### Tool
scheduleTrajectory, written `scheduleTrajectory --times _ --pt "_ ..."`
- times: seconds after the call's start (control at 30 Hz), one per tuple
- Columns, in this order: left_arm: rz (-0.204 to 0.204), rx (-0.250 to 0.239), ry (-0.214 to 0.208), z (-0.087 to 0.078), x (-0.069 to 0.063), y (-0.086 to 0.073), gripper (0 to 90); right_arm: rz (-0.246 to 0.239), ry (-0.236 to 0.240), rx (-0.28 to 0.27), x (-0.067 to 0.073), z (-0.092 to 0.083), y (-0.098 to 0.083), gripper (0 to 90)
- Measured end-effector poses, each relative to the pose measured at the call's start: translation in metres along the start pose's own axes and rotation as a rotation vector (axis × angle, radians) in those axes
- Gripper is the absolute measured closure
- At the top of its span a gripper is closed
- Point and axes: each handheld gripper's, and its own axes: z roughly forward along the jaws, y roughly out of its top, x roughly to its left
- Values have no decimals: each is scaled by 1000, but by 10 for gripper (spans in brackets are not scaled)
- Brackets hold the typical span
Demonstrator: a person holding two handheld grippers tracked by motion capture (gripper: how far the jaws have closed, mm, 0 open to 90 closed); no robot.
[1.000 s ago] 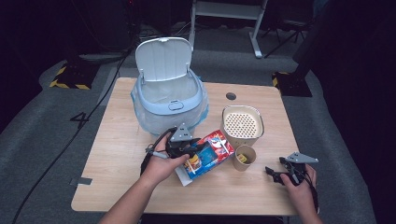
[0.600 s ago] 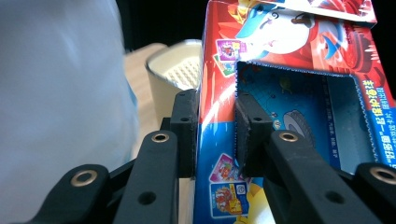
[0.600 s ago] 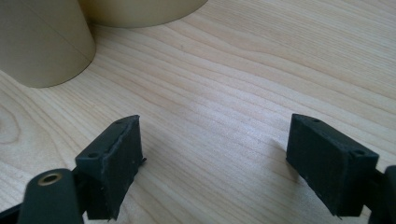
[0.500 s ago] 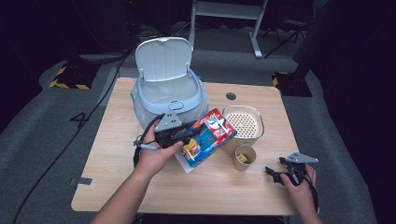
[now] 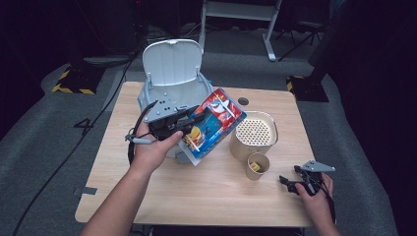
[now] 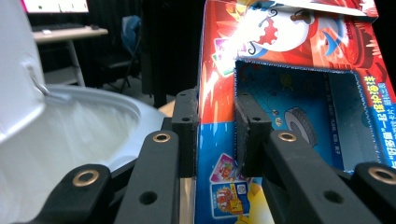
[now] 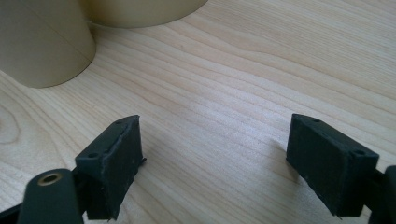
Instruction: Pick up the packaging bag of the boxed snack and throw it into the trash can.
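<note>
The wooden desk (image 5: 206, 196) carries, at its far left, a pale blue bin (image 5: 167, 93) with its hinged lid (image 5: 172, 61) standing open, and its white inner wall shows close by in the left gripper view. Held above the desk in front of that bin is a red and blue cardboard box (image 5: 214, 123), tilted, with a rectangular window cut in its printed face that opens into a hollow inside. It looks light and mostly empty, so one hand should carry it with ease, but thin card is only stiff along its folds; across the window (image 6: 299, 116) the wall would likely buckle or tear under a hard squeeze. The left gripper (image 5: 184, 125) has its fingers (image 6: 187, 130) clenched on the box: one pad lies on the outer printed face and the other reaches inside the window, so they pinch a single wall at its edge. That hold is sound for a light box, though the glossy print may let it slip or swing if it is tipped sharply, and a pinch nearer a folded corner would be firmer. To the right stand a round tan container with a perforated top (image 5: 255, 132) and, just in front of it, a small paper cup (image 5: 257, 164). The right gripper (image 5: 295, 184) rests low at the desk's near right edge, its fingers (image 7: 112, 158) released and wide apart over bare wood, grasping nothing.
</note>
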Motion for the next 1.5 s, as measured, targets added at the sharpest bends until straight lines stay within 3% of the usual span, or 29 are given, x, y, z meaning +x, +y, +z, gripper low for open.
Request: scheduleTrajectory --times 0.17,0.67,1.0,1.27,1.5 --pt "-24 -34 -14 -4 8 9 738 0 0 0 0 0 0 184" --pt "-24 -97 53 -18 27 48 739 0 0 0 0 0 0 184" --pt "2 -140 124 -25 44 73 739 0 0 0 0 0 0 184" --pt "-56 -203 204 -21 66 81 739 0 0 0 0 0 0 184" --pt "-51 -179 293 -14 79 79 738 0 0 0 0 0 0 184"
